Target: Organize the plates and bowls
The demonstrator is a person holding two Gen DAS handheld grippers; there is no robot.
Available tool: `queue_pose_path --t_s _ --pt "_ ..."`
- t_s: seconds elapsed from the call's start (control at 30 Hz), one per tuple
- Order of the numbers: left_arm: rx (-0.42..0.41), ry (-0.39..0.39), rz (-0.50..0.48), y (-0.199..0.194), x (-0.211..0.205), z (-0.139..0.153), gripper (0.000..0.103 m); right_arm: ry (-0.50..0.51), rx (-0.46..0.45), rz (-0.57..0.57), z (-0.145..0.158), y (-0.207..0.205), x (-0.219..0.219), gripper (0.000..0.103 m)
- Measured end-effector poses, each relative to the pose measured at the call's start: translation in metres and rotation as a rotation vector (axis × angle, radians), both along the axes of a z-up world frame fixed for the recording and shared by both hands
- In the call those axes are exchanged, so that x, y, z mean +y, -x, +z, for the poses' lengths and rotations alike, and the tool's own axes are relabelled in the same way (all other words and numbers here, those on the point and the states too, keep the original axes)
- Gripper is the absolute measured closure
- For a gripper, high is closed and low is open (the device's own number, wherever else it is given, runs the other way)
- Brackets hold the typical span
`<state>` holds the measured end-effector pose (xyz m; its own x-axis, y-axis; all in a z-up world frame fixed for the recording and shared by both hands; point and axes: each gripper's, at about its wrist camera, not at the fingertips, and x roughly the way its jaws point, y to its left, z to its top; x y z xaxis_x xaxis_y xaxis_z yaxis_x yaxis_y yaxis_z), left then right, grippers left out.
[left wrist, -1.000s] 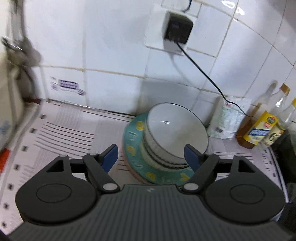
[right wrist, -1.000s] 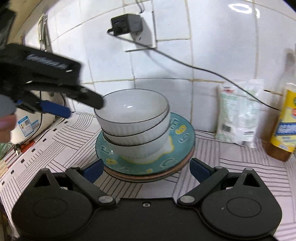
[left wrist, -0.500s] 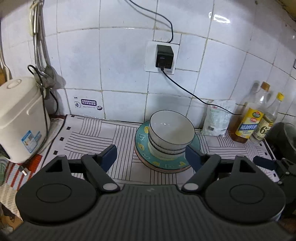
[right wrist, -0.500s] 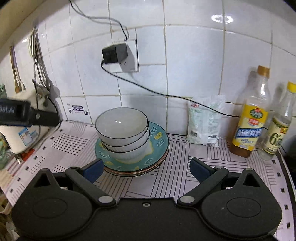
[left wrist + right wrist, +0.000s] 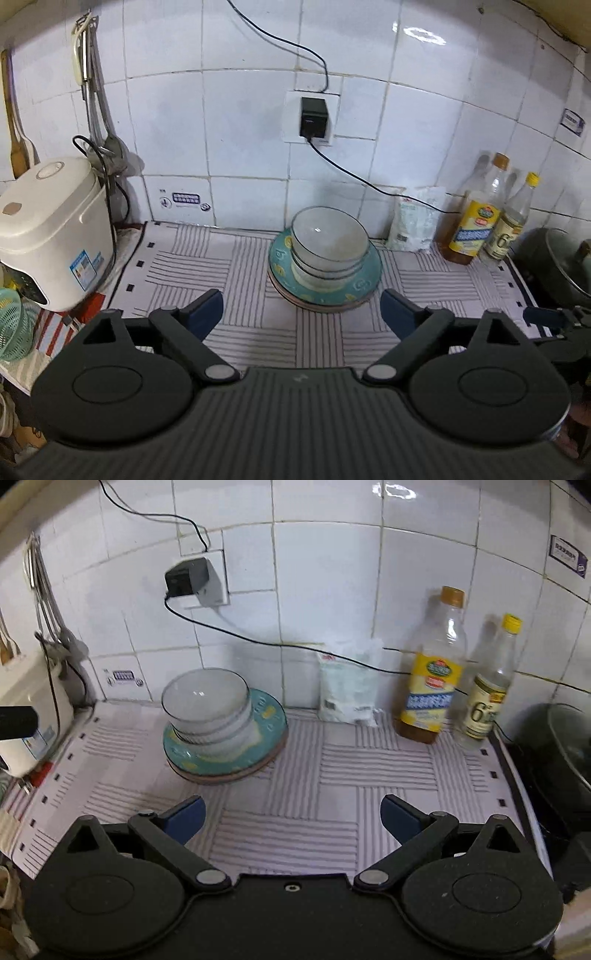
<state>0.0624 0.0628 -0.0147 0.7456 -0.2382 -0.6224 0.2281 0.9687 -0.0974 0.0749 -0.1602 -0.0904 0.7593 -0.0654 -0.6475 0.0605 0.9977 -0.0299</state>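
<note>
Desk (image 5: 258, 332) covered by a white mat with grey line blocks; white tiled wall behind. Wall socket with black plug (image 5: 313, 117) and a cable running right. Rice cooker (image 5: 51, 232) at left edge, utensils hanging above it. Right of centre: white bag (image 5: 347, 686), two bottles (image 5: 430, 672) against the wall, dark pot (image 5: 557, 746) at far right.

Bowls (image 5: 328, 243): three white, dark-rimmed, nested upright, sitting on a teal plate (image 5: 360, 286) with yellow marks. A brownish plate lies under the teal one. Stack is near the wall, mid-desk.

Left tool (image 5: 301, 314): jaws spread wide, holding nothing, well back from the stack. Right tool (image 5: 291, 818): jaws spread wide, empty, stack off to its left, touching nothing.
</note>
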Motion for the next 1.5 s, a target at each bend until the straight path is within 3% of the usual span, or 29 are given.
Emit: queue_pose_path --t_s 0.17,0.43,0.83,1.2,1.5 --pt "0.014 -0.017 -0.025 0.008 0.0 -0.001 0.0 -0.006 0.023 -0.011 0.006 0.016 -0.002 0.0" --pt "0.039 -0.093 -0.031 0.022 -0.008 -0.004 0.0 0.041 0.004 -0.028 0.019 0.044 0.001 0.0" --pt "0.051 -0.113 -0.022 0.042 -0.009 -0.003 0.0 -0.033 -0.02 -0.055 0.028 0.067 -0.004 0.001" --pt "0.037 -0.142 -0.031 0.055 -0.011 0.005 0.0 0.001 -0.091 -0.051 0.038 0.08 0.0 0.0" --pt "0.019 -0.162 0.034 0.062 -0.013 0.009 0.0 0.014 -0.108 -0.073 0.041 0.088 0.002 0.001"
